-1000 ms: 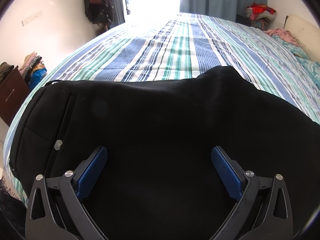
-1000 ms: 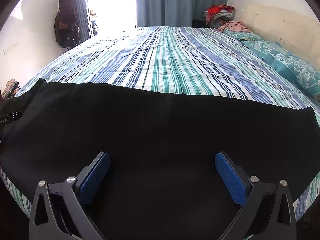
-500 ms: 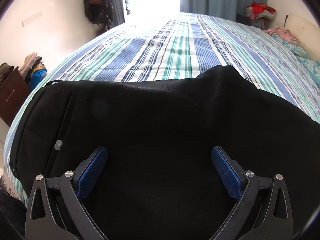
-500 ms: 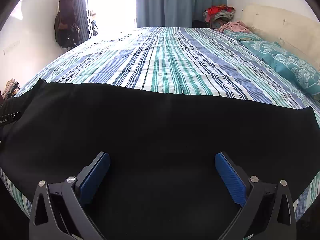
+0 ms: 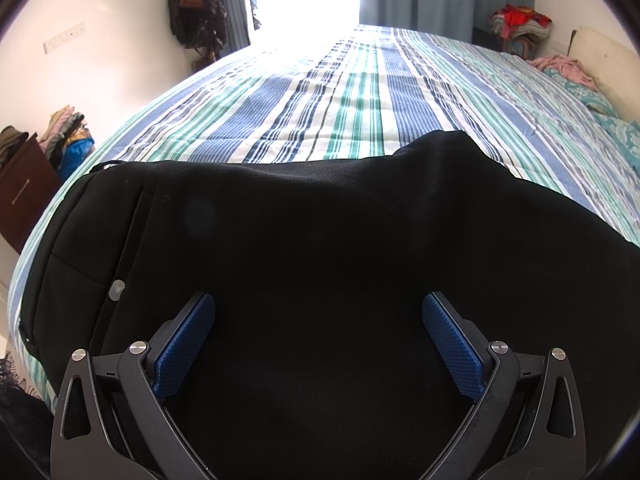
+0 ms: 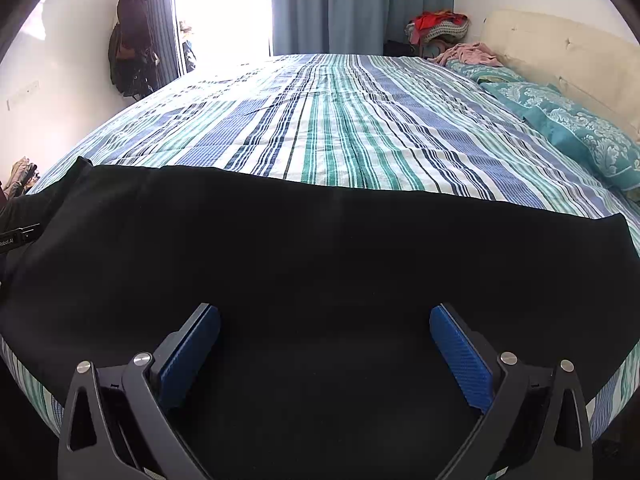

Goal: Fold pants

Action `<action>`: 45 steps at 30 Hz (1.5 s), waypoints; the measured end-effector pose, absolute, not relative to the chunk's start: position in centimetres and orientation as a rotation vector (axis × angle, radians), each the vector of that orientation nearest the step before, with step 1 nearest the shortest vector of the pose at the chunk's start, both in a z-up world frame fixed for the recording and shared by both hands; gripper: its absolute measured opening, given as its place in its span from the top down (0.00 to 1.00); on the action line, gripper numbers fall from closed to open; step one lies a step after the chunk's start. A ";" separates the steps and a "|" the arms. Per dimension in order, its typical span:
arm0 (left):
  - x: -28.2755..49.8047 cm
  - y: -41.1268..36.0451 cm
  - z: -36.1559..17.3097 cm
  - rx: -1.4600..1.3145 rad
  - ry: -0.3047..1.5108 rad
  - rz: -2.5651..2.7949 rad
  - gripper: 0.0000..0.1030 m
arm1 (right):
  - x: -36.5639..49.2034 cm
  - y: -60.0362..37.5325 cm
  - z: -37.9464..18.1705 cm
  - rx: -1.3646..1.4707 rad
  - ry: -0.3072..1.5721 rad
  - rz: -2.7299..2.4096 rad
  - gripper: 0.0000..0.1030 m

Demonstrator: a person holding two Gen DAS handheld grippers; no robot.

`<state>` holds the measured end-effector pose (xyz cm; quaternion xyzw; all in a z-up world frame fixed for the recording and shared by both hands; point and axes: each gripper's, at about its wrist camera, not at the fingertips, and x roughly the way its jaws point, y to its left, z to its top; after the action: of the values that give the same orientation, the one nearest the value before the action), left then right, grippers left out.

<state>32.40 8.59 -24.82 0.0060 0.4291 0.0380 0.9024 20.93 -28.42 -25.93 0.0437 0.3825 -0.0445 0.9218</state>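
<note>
So far we see the black pants [image 5: 320,240] spread flat on the striped bed [image 6: 340,128], no fold yet visible, while our left tongs [image 5: 319,320] and right tongs [image 6: 325,334] hover wide open, holding nothing.

The black pants [image 5: 320,240] run past the lower frame edge in both views, their near hem unseen.

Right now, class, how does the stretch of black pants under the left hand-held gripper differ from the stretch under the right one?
Under the left hand-held gripper, the black fabric pants show a pale button and seams; under the right hand-held gripper they look plain. The left view's far edge humps up; the right's runs nearly straight. Both lie on the striped bedsheet, below open jaws.
</note>
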 end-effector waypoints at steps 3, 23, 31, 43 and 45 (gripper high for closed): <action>32.4 8.6 -24.8 0.013 0.888 0.079 0.01 | 20.9 -28.5 -25.9 0.087 0.780 -0.092 0.00; 32.4 8.6 -24.8 0.014 0.886 0.080 0.01 | 21.1 -28.4 -25.8 0.076 0.791 -0.097 0.00; 32.4 8.7 -24.8 0.015 0.886 0.080 0.01 | 21.2 -28.5 -25.7 0.087 0.807 -0.084 0.00; 32.6 8.9 -24.9 0.022 0.885 0.082 0.01 | 21.3 -51.7 -15.4 0.243 0.790 -0.191 0.01; 32.7 8.9 -24.8 0.027 0.881 0.086 0.01 | 19.7 -58.2 -16.1 0.347 0.818 -0.231 0.03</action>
<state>32.66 8.87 -24.85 0.0129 0.4264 0.0416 0.9035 19.65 -58.15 -16.08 0.1676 0.3946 -0.1115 0.8965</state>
